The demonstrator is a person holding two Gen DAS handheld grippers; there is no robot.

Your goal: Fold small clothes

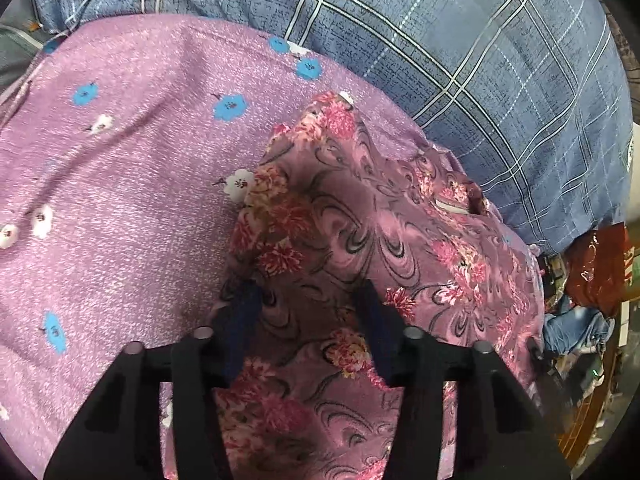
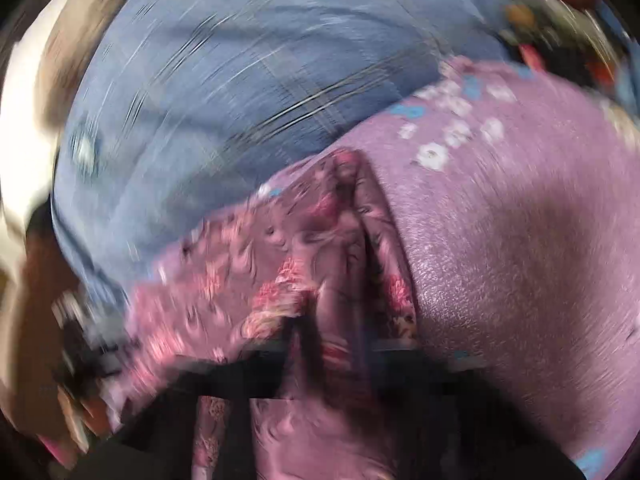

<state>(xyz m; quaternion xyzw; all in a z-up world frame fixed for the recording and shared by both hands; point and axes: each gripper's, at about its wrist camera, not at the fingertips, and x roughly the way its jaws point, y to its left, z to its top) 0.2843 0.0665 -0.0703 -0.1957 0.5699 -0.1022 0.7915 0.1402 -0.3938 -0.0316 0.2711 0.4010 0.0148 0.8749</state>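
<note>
Closest to me, my left gripper [image 1: 308, 304] has its two dark fingers [image 1: 244, 320] spread wide apart, and the floral garment [image 1: 360, 240] passes between them. I cannot see the fingers press on the cloth, so this gripper looks open over it and grips nothing. The garment is pink-purple with red flowers and dark swirls, and it lies crumpled, with one fold standing up as a ridge.

On my right side the picture is very blurred. My right gripper [image 2: 332, 344] is only a dark shape at the bottom, and a bunched strip of the floral garment [image 2: 344, 248] runs up from it. I cannot tell if its fingers are closed on the cloth.

Under the garment lies a lilac bedsheet [image 1: 120, 184] with blue and white small flowers. Farther away, behind the sheet, is a blue plaid quilt [image 1: 460, 48]. At the far right edge I see some clutter [image 1: 584, 300], unclear.
</note>
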